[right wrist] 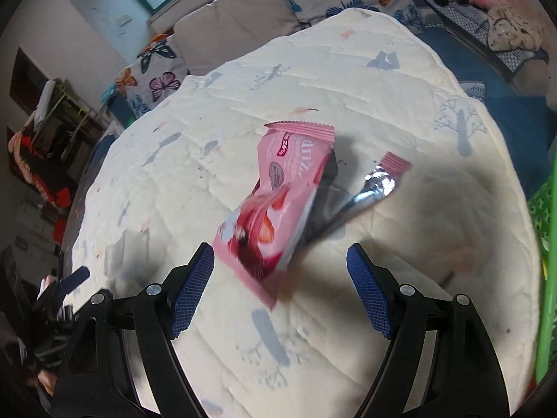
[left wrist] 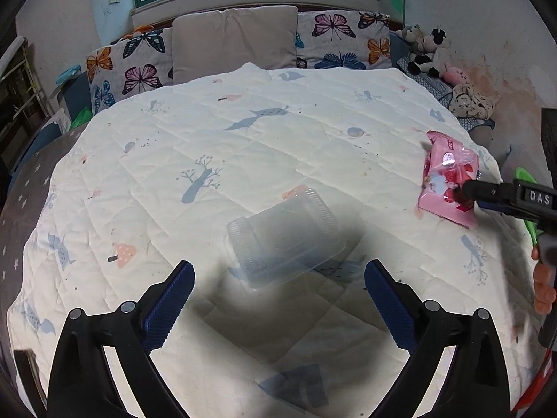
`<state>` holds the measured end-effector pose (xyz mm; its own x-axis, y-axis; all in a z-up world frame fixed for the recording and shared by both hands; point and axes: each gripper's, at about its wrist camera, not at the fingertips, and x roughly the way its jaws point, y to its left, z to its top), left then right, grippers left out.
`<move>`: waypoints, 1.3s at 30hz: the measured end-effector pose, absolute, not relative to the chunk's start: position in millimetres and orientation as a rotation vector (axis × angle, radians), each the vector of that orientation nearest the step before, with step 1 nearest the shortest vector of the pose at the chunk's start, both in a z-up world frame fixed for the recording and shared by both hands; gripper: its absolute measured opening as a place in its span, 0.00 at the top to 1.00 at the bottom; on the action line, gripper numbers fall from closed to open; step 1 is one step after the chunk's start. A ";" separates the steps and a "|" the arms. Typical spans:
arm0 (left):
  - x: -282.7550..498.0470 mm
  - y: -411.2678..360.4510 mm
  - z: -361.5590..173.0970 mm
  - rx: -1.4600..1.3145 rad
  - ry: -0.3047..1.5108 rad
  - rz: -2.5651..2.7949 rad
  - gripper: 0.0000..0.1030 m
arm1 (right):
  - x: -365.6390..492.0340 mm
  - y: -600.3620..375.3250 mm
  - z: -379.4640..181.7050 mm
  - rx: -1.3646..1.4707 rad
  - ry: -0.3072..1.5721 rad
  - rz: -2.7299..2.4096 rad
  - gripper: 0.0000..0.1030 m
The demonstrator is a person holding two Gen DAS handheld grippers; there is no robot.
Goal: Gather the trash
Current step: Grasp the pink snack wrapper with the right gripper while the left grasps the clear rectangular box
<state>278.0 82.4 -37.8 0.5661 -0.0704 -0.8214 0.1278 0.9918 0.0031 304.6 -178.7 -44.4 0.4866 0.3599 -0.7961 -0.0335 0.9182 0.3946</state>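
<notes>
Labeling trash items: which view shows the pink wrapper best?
Right wrist view: the pink wrapper lies large and central, torn end and foil inside visible. Left wrist view shows it small at the right edge, partly hidden by the right gripper's fingers.

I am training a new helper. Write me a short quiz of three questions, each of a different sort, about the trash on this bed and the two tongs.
1. True or false: the left tongs are shut on the clear plastic container.
2. Which piece of trash lies just in front of the right tongs?
A. a green bottle
B. the pink snack wrapper
C. a paper cup
3. Fill the gap: both pieces of trash lie on the cream ____ with printed trees and mushrooms.

Key:
1. False; the jaws stand open and the container lies ahead of them.
2. B
3. quilt
</notes>
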 end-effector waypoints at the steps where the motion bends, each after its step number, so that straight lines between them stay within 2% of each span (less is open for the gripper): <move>1: 280.7 82.7 -40.1 0.066 0.968 -0.116 0.08 | 307.3 -177.1 -45.9 0.350 1.042 0.243 0.24; 6: 292.4 82.0 -47.8 0.081 0.985 -0.109 0.08 | 320.3 -167.3 -49.4 0.343 1.045 0.225 0.26; 8: 297.8 80.9 -49.4 0.089 0.985 -0.112 0.08 | 327.4 -160.3 -51.4 0.316 1.045 0.210 0.32; 15: 317.5 78.4 -58.9 0.119 1.010 -0.163 0.07 | 333.3 -150.6 -54.2 0.217 1.033 0.181 0.43; 17: 321.7 78.5 -62.2 0.111 1.032 -0.199 0.07 | 332.1 -149.3 -54.0 0.190 1.028 0.186 0.53; 24: 325.3 80.2 -70.6 0.063 1.069 -0.288 0.08 | 325.2 -152.3 -51.1 0.165 1.017 0.217 0.63; 25: 323.7 78.8 -70.5 0.063 1.070 -0.299 0.09 | 323.3 -153.4 -50.4 0.161 1.015 0.221 0.65; 26: 322.2 76.6 -70.3 0.065 1.070 -0.304 0.17 | 320.9 -154.9 -49.4 0.160 1.013 0.225 0.67; 28: 318.1 73.6 -69.1 0.079 1.076 -0.310 0.26 | 315.9 -157.7 -47.0 0.157 1.008 0.235 0.69; 31: 313.1 69.8 -64.6 0.073 1.074 -0.347 0.31 | 308.3 -159.9 -43.7 0.150 1.003 0.251 0.71; 34: 313.6 66.6 -61.2 0.078 1.072 -0.339 0.31 | 301.0 -161.7 -42.4 0.142 1.003 0.262 0.73; 39: 320.9 59.4 -59.4 0.110 1.072 -0.315 0.22 | 294.6 -166.9 -40.1 0.150 1.003 0.271 0.74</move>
<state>320.9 59.4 -59.4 0.4386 -0.1999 -0.8762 0.3061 0.9499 -0.0635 294.6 -166.9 -40.1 0.5079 0.2923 -0.8103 -0.1550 0.9563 0.2479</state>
